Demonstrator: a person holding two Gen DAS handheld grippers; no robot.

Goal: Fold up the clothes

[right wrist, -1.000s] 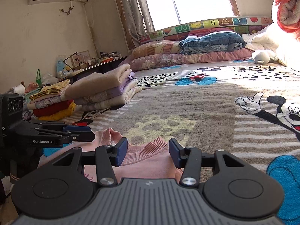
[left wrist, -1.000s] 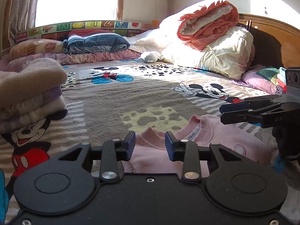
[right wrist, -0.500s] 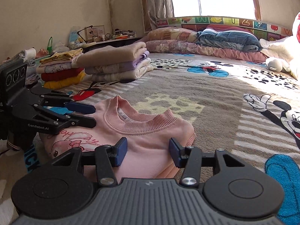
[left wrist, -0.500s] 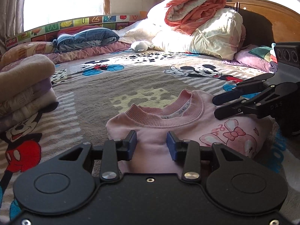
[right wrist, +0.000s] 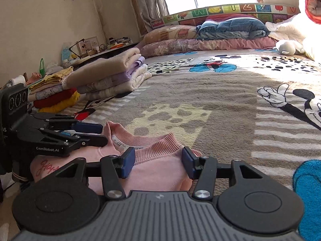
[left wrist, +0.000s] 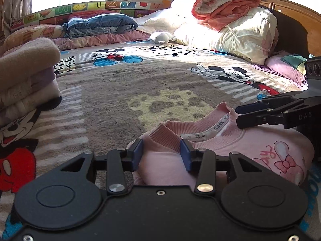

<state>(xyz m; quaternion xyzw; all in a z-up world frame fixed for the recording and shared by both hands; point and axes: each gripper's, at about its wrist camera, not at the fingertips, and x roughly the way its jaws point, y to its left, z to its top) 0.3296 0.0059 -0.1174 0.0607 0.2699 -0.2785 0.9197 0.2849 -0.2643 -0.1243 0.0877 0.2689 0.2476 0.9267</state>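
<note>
A pink sweatshirt lies folded on the cartoon-print blanket, neck opening facing away, a bow print on its chest. In the left wrist view my left gripper is open and sits low over the sweatshirt's left shoulder, with fabric showing between its blue pads. My right gripper reaches in from the right, just above the collar. The right wrist view has the right gripper open over the other shoulder of the sweatshirt. The left gripper hovers at the collar's left side.
A stack of folded clothes stands to the left on the blanket, also visible as the stack; a second pile lies beyond it. Pillows, rolled duvets, a plush toy and the wooden headboard line the far side.
Both grippers rose and tilted down half a second ago, showing more of the sweatshirt, then came down again close over its shoulders. The sweatshirt has stayed in place. Both jaws are unchanged.
</note>
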